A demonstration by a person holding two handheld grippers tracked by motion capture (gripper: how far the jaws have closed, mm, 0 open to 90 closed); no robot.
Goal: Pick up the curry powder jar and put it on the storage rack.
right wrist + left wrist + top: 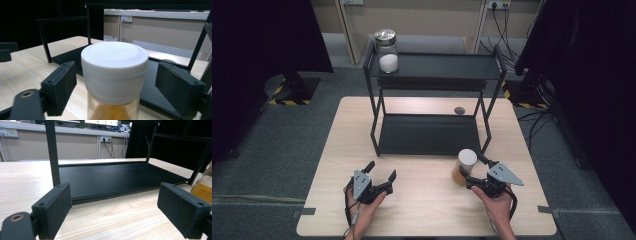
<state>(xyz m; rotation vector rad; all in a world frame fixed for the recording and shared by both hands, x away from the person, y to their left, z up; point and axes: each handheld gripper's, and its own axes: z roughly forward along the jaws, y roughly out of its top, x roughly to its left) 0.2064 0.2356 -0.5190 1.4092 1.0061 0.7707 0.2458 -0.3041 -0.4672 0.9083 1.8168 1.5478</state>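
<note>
the left gripper sits nearest on the pale wood-grain table, in front of the rack's left half, its flat black pads spread wide with nothing between them. the right gripper is level with it in front of the rack's right end, jaws spread to either side of a jar and, in the right gripper view, with a gap between each pad and the jar. the jar stands upright on the table just in front of the rack's front right leg, long axis vertical, a clear round body holding something amber-orange, topped by a smooth white cap. the rack is a black metal two-shelf frame, its lower shelf flat and bare. on the top shelf's far left corner stands a glass jar with a silver lid, partly filled with white powder. a small dark disc lies on the table behind the rack.
</note>
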